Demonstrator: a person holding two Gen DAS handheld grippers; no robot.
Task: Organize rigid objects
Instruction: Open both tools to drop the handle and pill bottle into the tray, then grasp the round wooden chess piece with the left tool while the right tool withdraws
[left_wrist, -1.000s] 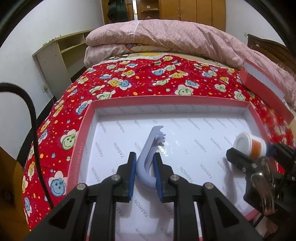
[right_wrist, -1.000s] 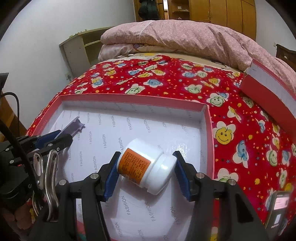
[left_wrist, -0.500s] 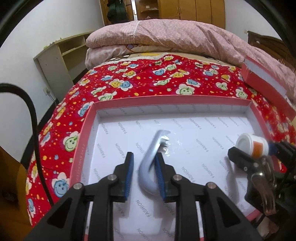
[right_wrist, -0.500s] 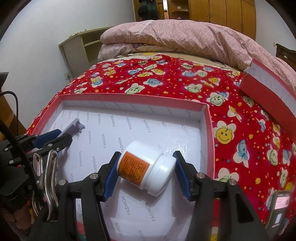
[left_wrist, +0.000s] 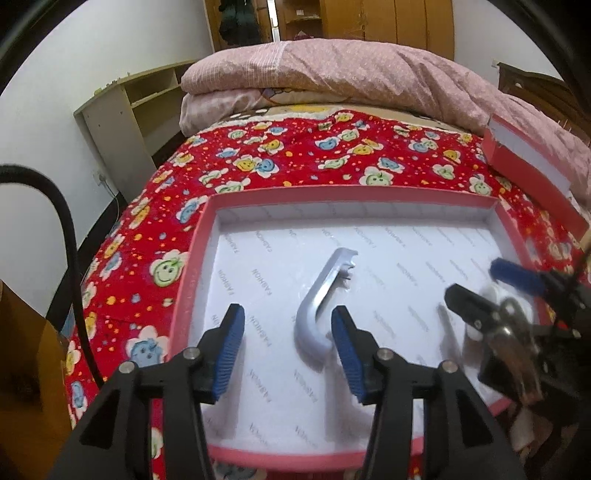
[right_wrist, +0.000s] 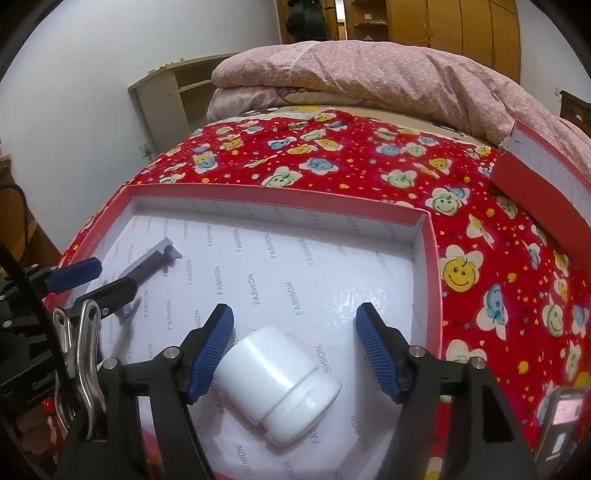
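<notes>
Left wrist view: your left tongs (left_wrist: 286, 341) stand wide apart, gripping nothing. The grey hook (left_wrist: 321, 302) lies flat in the pink tray (left_wrist: 192, 258), long axis running away, notched end up-right, bend nearest you.

Right wrist view: your right tongs (right_wrist: 295, 349) gape empty. The white jar (right_wrist: 277, 380) lies on its side in the tray, cap pointing lower-right.

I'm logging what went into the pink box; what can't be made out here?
- White bottle, right wrist view: lies label-side down, so its label is hidden. In the left wrist view the blurred right gripper hides it.
- Grey hook: its lower end is covered by the left gripper in the right wrist view.
</notes>
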